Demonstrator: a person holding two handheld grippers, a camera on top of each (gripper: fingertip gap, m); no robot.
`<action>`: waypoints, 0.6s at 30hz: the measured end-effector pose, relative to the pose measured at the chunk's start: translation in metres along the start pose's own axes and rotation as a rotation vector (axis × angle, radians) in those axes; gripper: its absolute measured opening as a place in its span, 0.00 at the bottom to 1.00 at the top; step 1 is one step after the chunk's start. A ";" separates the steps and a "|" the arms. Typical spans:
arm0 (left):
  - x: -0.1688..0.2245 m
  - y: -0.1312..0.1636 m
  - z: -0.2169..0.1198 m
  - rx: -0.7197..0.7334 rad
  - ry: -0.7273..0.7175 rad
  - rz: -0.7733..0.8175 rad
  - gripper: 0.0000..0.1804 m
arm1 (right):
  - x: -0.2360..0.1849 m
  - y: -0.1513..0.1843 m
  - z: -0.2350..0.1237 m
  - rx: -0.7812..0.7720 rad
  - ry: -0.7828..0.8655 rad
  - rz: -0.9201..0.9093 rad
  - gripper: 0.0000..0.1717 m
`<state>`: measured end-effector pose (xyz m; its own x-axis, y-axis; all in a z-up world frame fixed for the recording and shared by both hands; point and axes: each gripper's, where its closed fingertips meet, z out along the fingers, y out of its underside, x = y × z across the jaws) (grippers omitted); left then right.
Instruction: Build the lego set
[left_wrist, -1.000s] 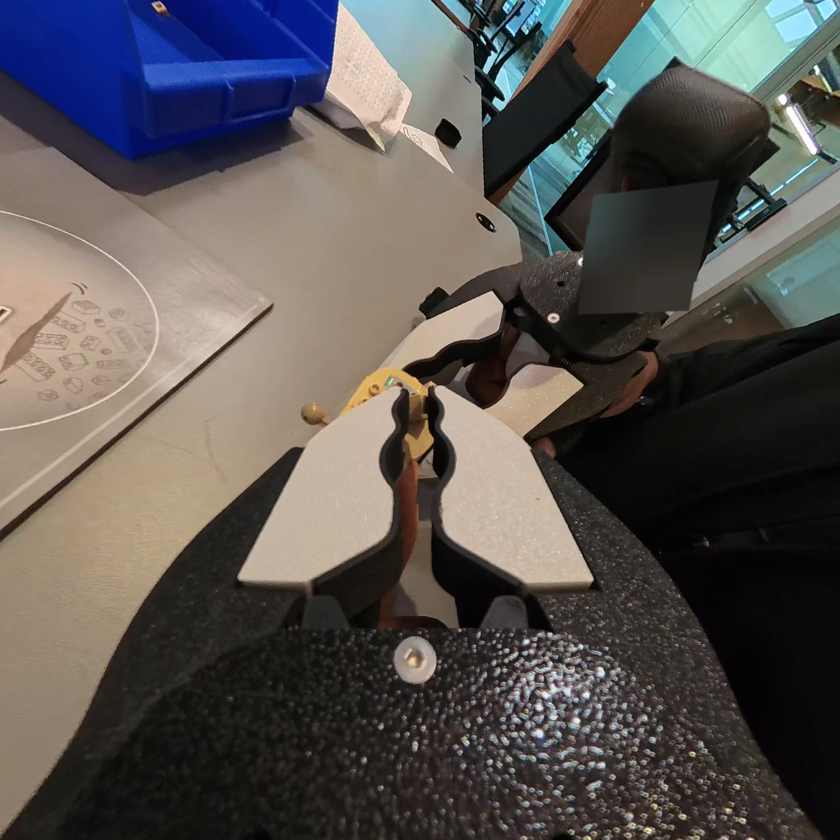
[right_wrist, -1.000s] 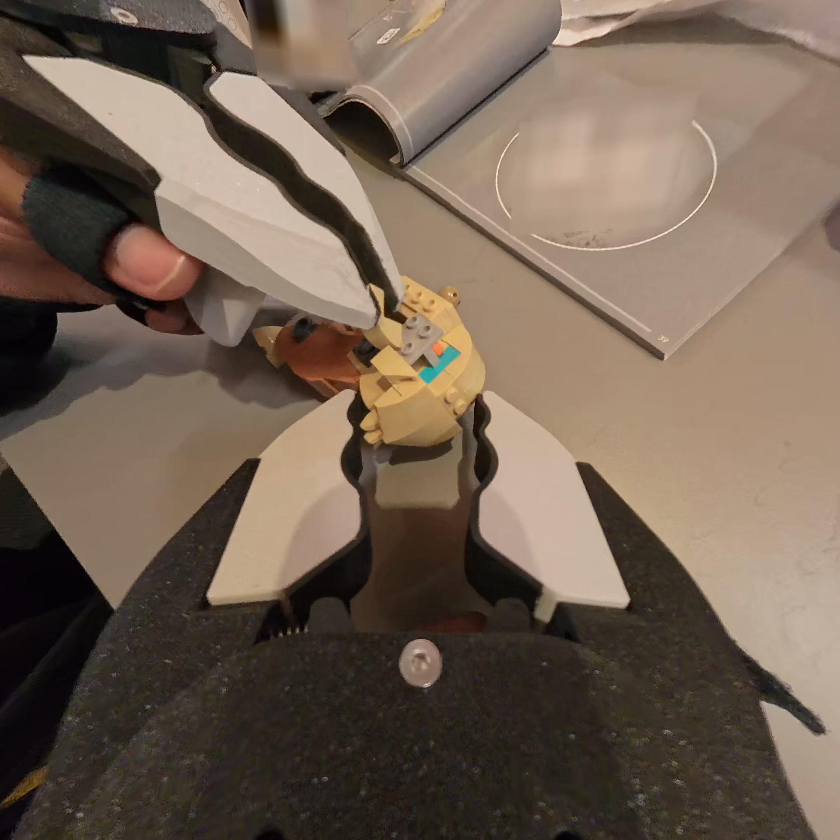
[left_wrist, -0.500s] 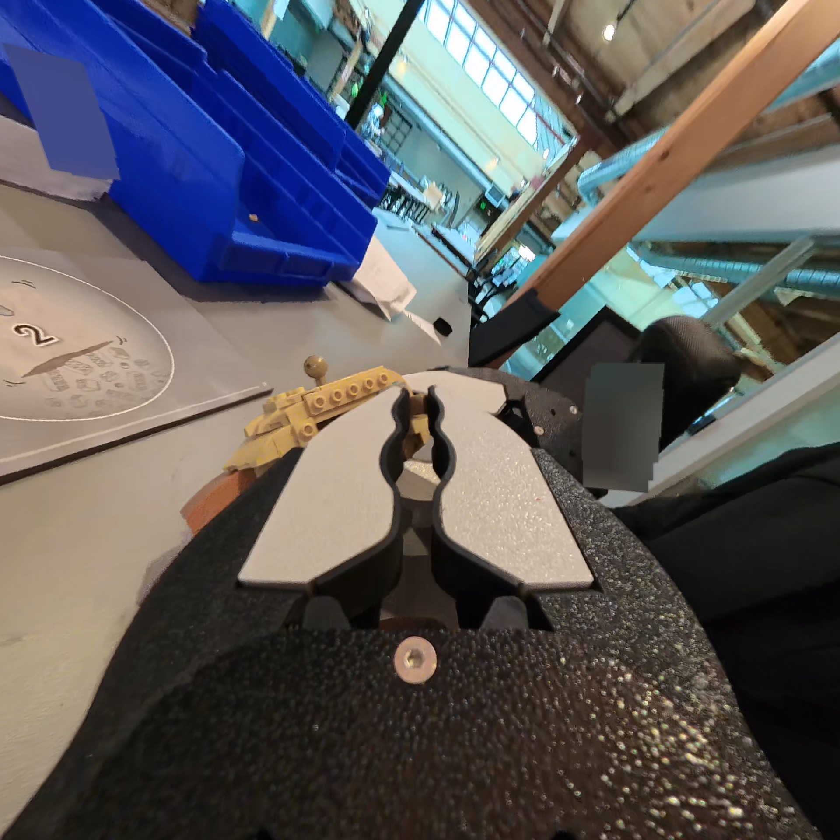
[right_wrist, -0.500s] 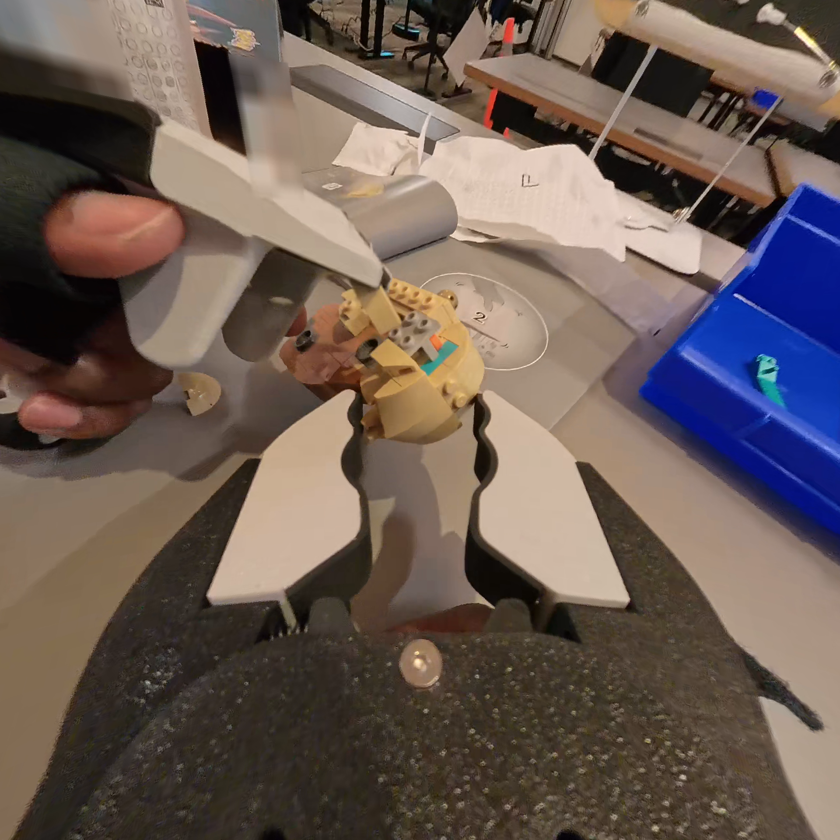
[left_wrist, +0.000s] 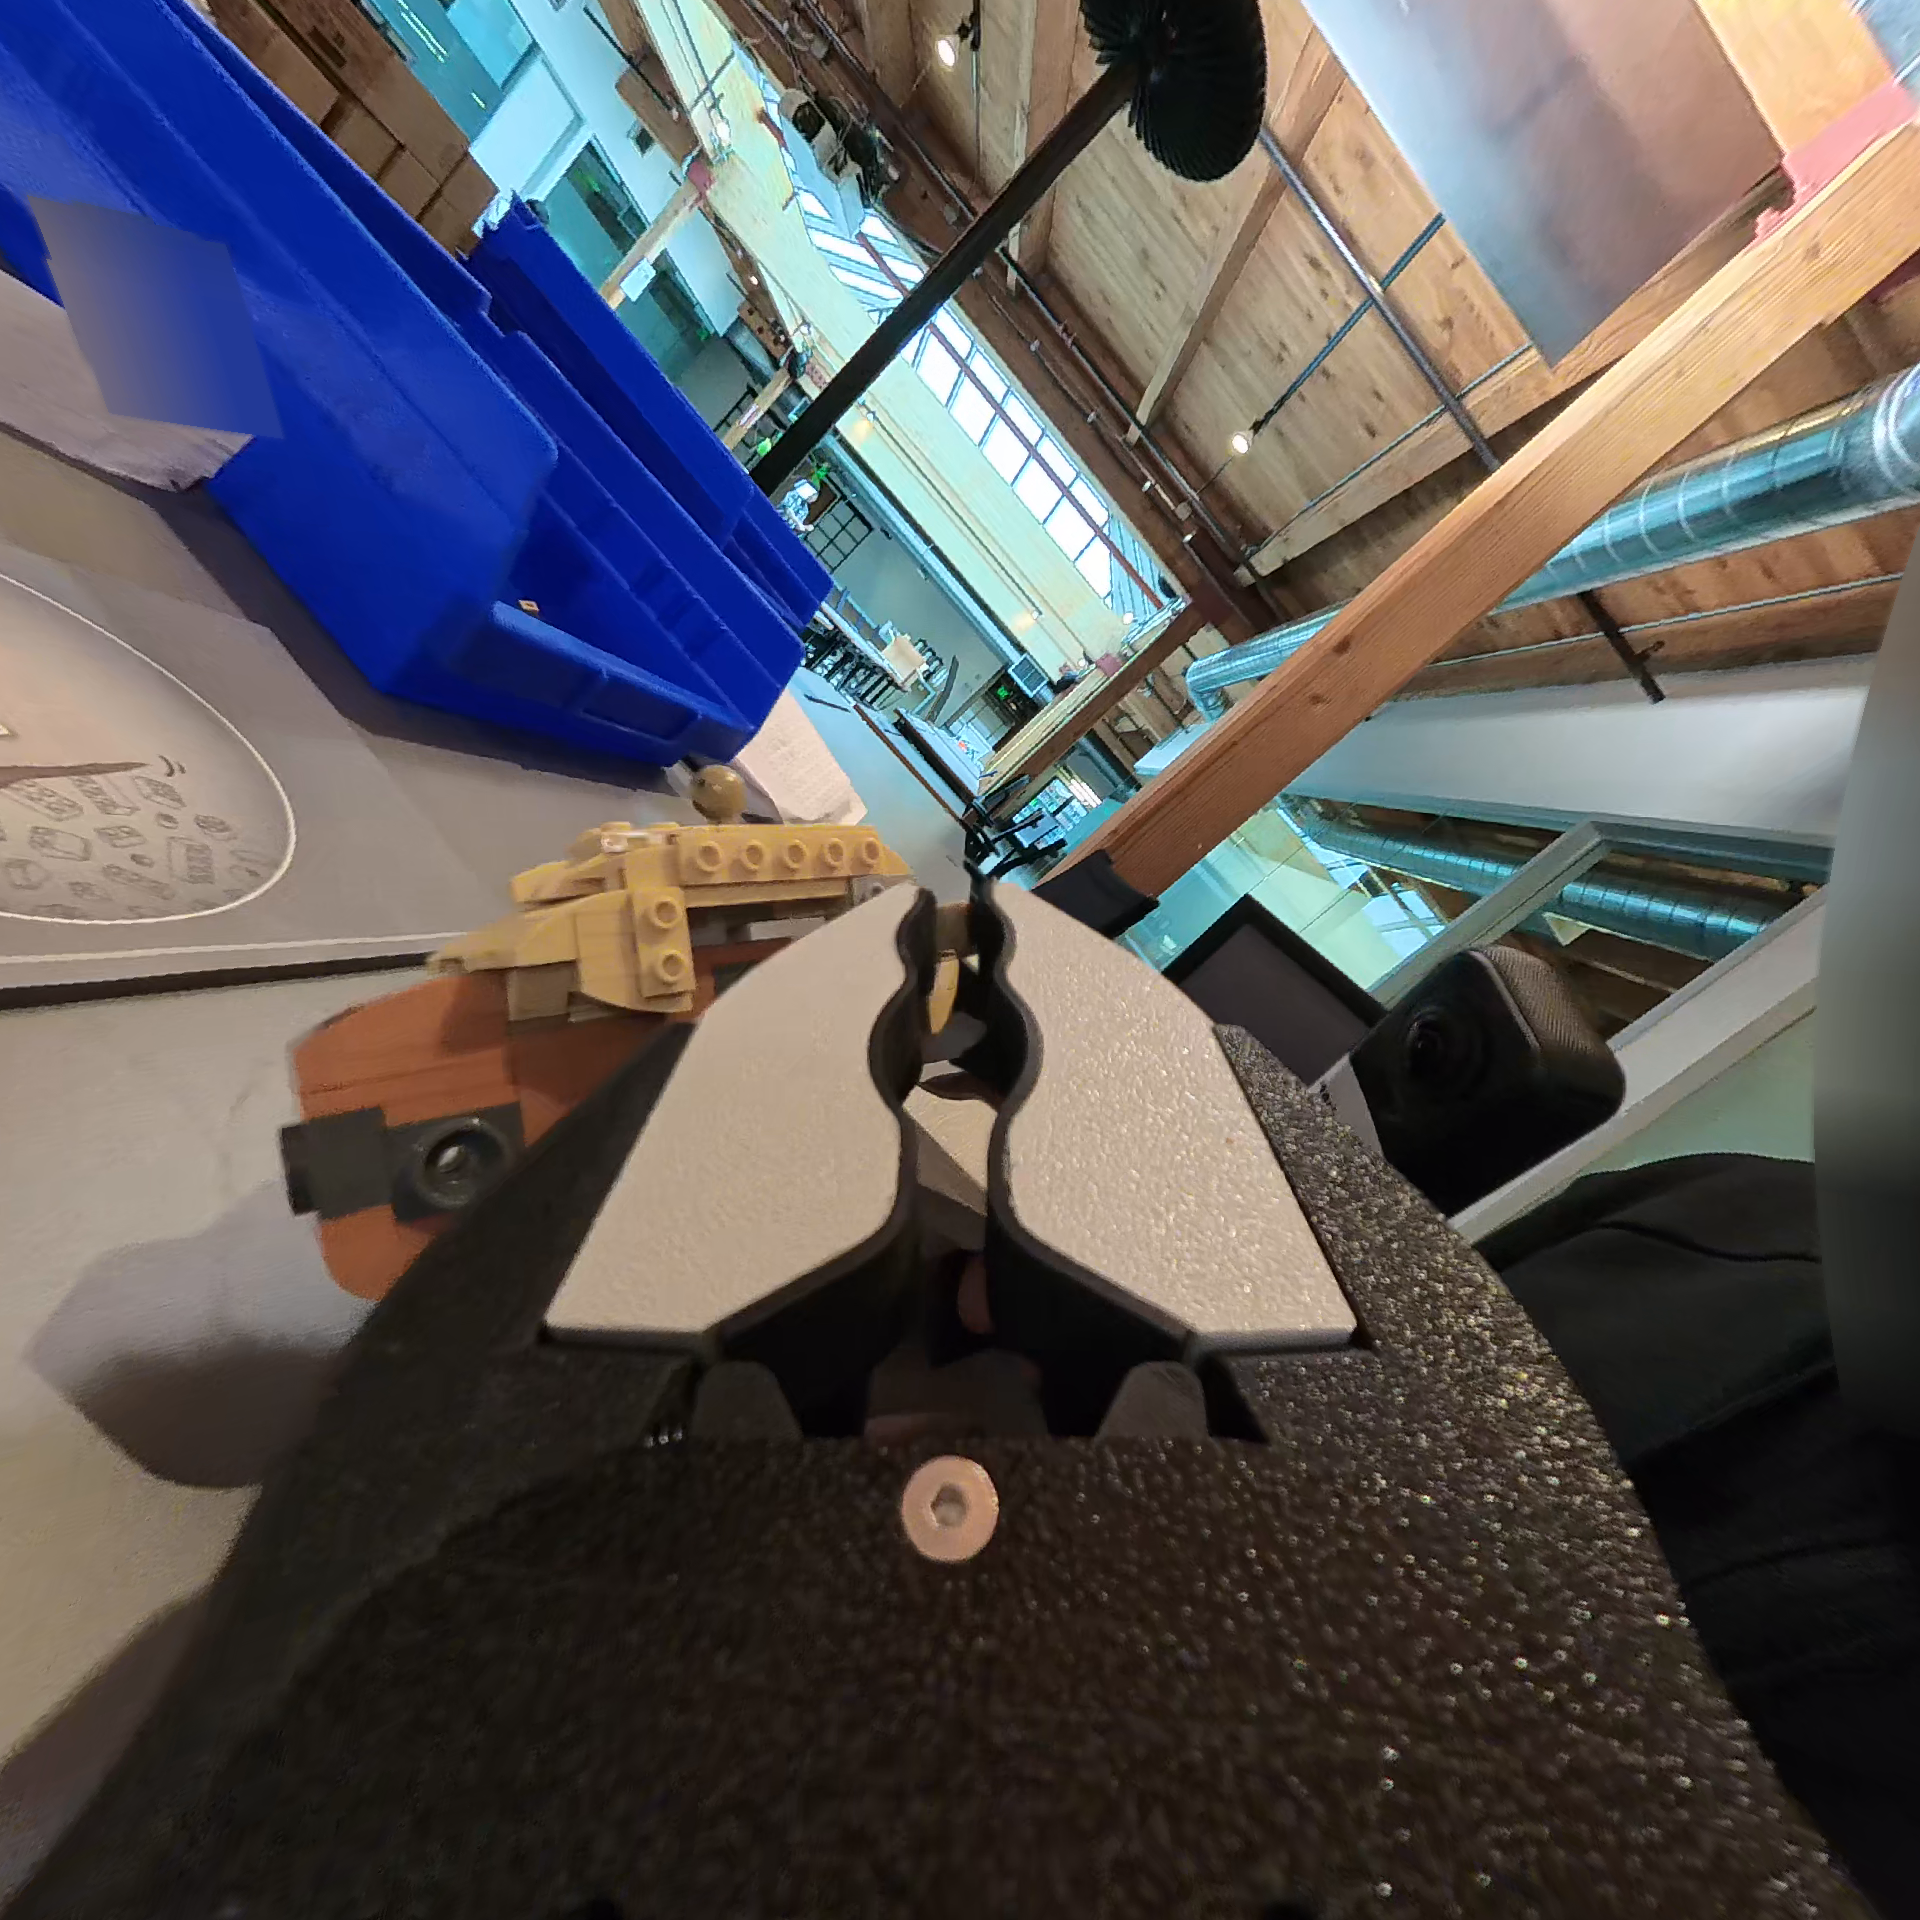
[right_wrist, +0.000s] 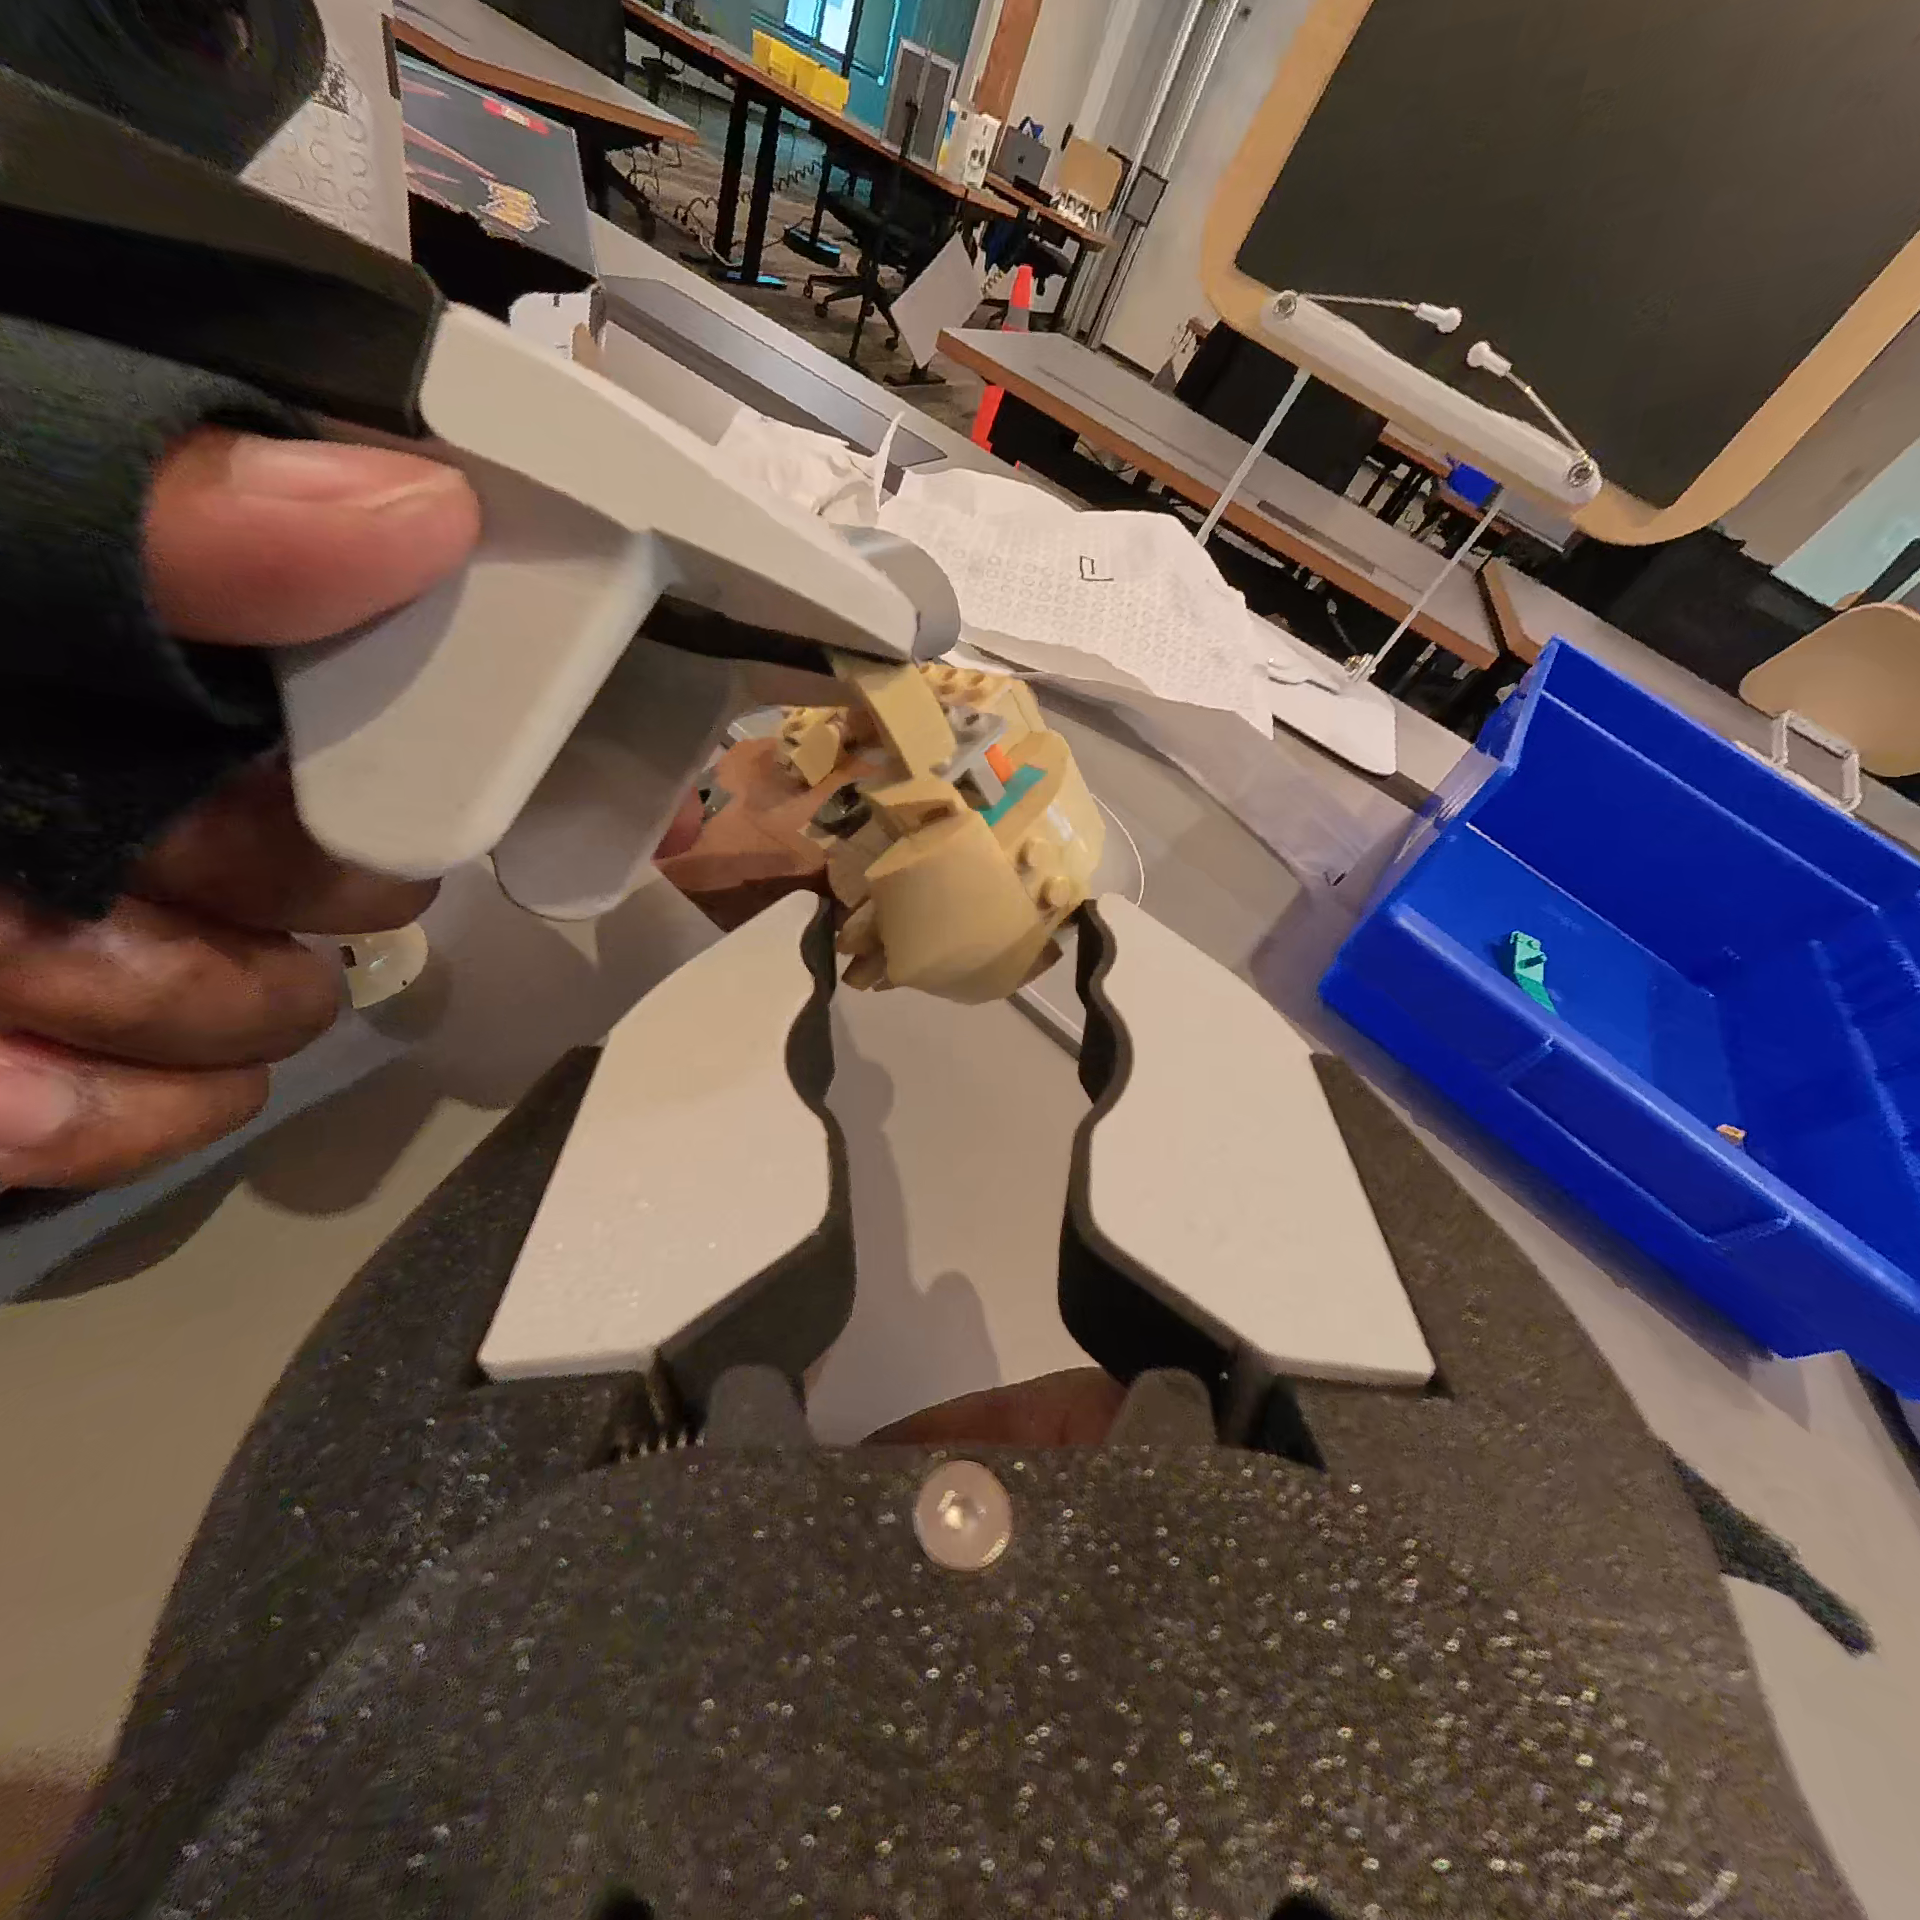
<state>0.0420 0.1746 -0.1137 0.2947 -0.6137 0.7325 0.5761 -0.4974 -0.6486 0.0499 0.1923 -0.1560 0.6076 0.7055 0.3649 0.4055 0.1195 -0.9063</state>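
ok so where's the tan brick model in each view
Left wrist view: the tan brick model sits left of centre, just beyond the left gripper fingertips, above its brown part.
Right wrist view: the model is at centre, between the right gripper fingertips.
Shared landmark: the blue bin, upper left in the left view, right edge in the right view.

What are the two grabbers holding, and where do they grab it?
The right gripper holds the tan and brown brick model by its rounded tan end. The left gripper pinches a thin tan piece sticking up from the model's top.
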 end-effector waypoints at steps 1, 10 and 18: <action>0.000 0.000 0.000 0.003 0.005 -0.009 0.04 | 0.000 -0.001 0.000 0.006 0.004 -0.007 0.24; -0.006 -0.003 -0.001 0.017 -0.013 -0.033 0.04 | -0.001 0.008 0.003 -0.056 0.000 -0.039 0.22; -0.028 -0.004 -0.007 -0.080 -0.150 0.035 0.04 | -0.005 0.034 0.009 -0.217 -0.128 -0.029 0.18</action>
<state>0.0259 0.1893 -0.1327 0.4274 -0.5363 0.7278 0.5025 -0.5283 -0.6844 0.0547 0.1993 -0.1908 0.5075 0.7883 0.3479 0.5672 -0.0017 -0.8236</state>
